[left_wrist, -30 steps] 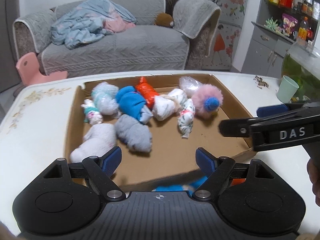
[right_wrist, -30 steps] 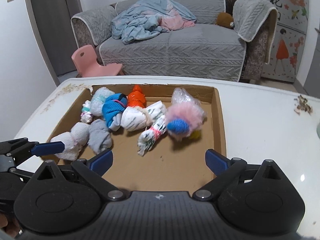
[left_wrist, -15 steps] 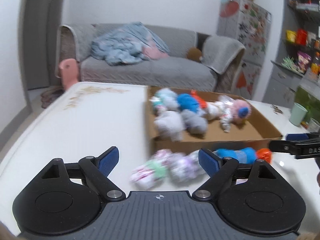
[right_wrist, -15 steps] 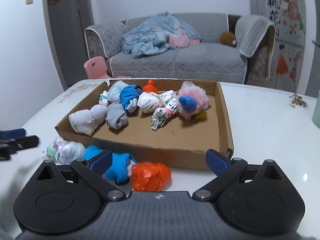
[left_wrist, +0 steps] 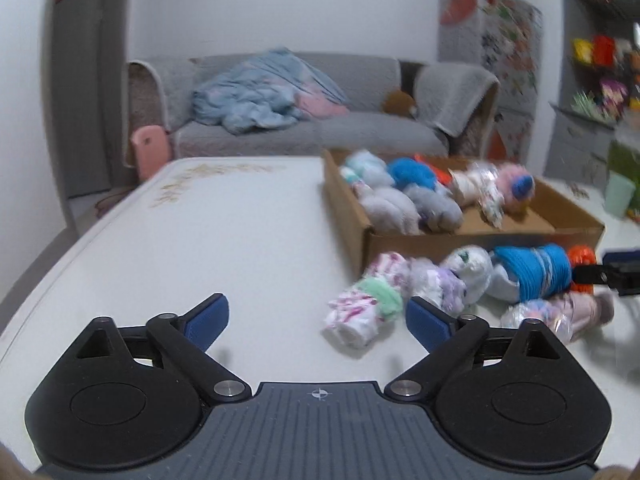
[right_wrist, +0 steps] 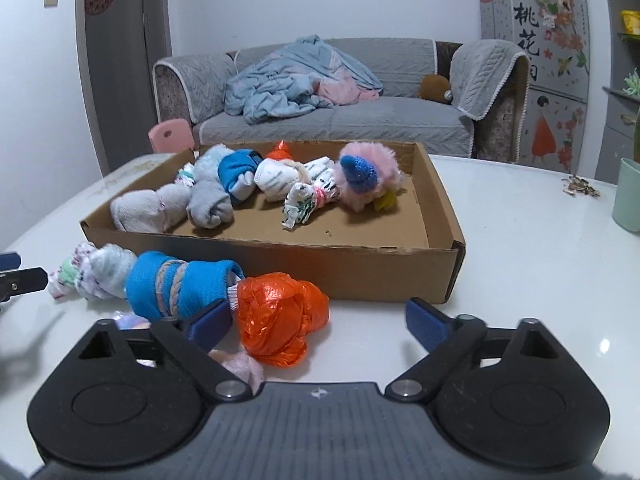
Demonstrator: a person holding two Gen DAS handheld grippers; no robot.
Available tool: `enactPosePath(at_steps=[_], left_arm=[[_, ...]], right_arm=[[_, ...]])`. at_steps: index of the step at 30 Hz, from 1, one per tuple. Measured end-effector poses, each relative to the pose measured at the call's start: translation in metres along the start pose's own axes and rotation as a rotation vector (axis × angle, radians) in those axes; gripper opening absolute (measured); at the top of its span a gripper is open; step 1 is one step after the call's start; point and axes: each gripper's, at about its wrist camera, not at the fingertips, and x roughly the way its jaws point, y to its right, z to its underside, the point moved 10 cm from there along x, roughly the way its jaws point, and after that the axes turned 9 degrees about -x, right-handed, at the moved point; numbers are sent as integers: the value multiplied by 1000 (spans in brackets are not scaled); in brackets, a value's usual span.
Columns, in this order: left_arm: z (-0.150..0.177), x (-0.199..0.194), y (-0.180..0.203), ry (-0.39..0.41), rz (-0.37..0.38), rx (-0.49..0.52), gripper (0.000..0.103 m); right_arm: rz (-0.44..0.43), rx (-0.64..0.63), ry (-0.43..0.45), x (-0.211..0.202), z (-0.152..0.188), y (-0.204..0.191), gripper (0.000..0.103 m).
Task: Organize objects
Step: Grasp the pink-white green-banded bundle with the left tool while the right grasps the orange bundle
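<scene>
The left hand-held gripper (left_wrist: 317, 322) hovers low over the white worktop (left_wrist: 224, 232) with its blue fingers spread wide and nothing between them. Just past its right finger lies a pink-and-white patterned bundle (left_wrist: 366, 306), the nearest of a row of rolled cloth bundles on the worktop.

The right hand-held gripper (right_wrist: 316, 322) is also spread, empty, its left finger close beside an orange plastic bundle (right_wrist: 280, 322); whether the finger actually touches it is hard to tell from this angle. Next to the orange one lies a blue bundle tied with cord (right_wrist: 180, 290), then a pale patterned bundle (right_wrist: 94, 272), and a pinkish bundle (right_wrist: 240, 368) sits partly hidden under the gripper's body.

All of these lie outside the cardboard box (right_wrist: 360, 276), along its near wall. Inside the box, toward its far left, are more bundles: two grey ones (right_wrist: 180, 206), a blue-and-white one (right_wrist: 238, 172), a white one (right_wrist: 280, 180), a striped one (right_wrist: 310, 198) and a fluffy pink one with a blue patch (right_wrist: 368, 176).

A pale green cup (right_wrist: 629, 194) stands on the worktop well to the right. Beyond the worktop is a grey sofa (right_wrist: 340, 116) with a blue blanket (right_wrist: 288, 76) heaped on it.
</scene>
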Motion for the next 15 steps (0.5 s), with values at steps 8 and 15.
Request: enactPosePath(at_steps=[8, 15], left_arm=[[5, 32, 23, -100, 110, 117, 94], [15, 33, 39, -146, 210, 160, 57]], right_arm=[[-27, -13, -42, 8, 8, -4, 48], [-47, 23, -16, -8, 14, 3, 46]])
